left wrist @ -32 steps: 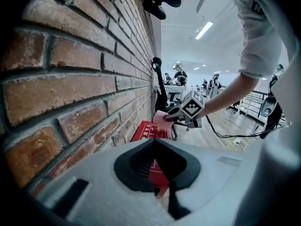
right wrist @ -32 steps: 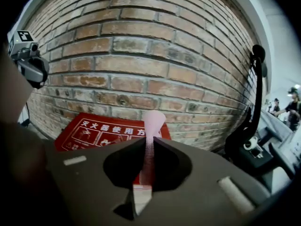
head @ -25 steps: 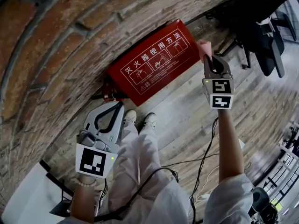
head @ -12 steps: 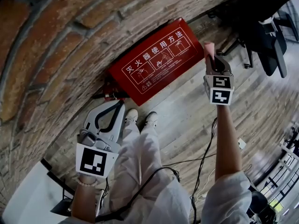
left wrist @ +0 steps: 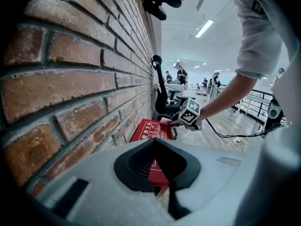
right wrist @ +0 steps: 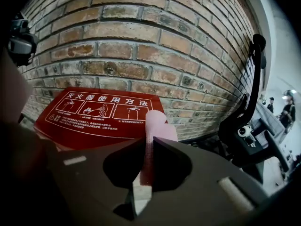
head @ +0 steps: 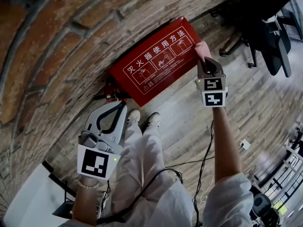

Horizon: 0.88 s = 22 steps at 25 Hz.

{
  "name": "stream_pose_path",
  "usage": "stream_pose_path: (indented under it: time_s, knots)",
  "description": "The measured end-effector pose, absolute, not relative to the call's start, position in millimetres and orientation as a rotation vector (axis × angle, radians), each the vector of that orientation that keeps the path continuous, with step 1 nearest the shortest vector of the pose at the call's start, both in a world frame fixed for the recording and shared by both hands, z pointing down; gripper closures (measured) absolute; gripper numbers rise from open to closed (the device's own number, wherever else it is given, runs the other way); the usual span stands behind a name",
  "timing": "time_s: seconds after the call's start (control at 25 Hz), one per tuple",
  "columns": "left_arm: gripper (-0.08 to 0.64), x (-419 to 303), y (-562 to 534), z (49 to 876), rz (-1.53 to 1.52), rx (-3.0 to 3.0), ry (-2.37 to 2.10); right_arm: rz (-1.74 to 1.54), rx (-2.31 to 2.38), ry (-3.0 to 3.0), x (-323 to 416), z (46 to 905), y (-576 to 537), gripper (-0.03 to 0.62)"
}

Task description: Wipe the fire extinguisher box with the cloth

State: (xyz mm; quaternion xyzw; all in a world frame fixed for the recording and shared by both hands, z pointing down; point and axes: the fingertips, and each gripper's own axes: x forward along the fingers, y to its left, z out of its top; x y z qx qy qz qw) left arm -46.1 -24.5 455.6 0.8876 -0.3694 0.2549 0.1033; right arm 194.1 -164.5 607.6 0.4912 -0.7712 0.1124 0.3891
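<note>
A red fire extinguisher box [head: 156,59] with white Chinese print stands on the wooden floor against the brick wall; it shows too in the right gripper view [right wrist: 94,114] and the left gripper view [left wrist: 149,130]. My right gripper [head: 204,59] is shut on a pink cloth [head: 202,49], whose folded end [right wrist: 157,126] meets the box's right end. My left gripper [head: 113,113] hangs low at the left near the box's lower left corner, its jaws closed with nothing held.
The brick wall [head: 57,41] fills the upper left. A black office chair [head: 265,27] stands right of the box. Black cables [head: 203,169] trail over the floor by the person's feet [head: 142,121]. People stand far off in the left gripper view.
My right gripper has shifted left with the pink cloth, from beside the box's right end onto it. The left gripper has stayed put.
</note>
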Motion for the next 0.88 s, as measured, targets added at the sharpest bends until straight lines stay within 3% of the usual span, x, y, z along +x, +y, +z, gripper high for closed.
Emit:
stream_pose_path:
  time_s: [0.88]
  knots:
    - [0.561,-39.8,-19.3,457.3,0.741,2.632,-1.066,0.389,1.118,-2.146,113.4,612.0,-105.7,0.565]
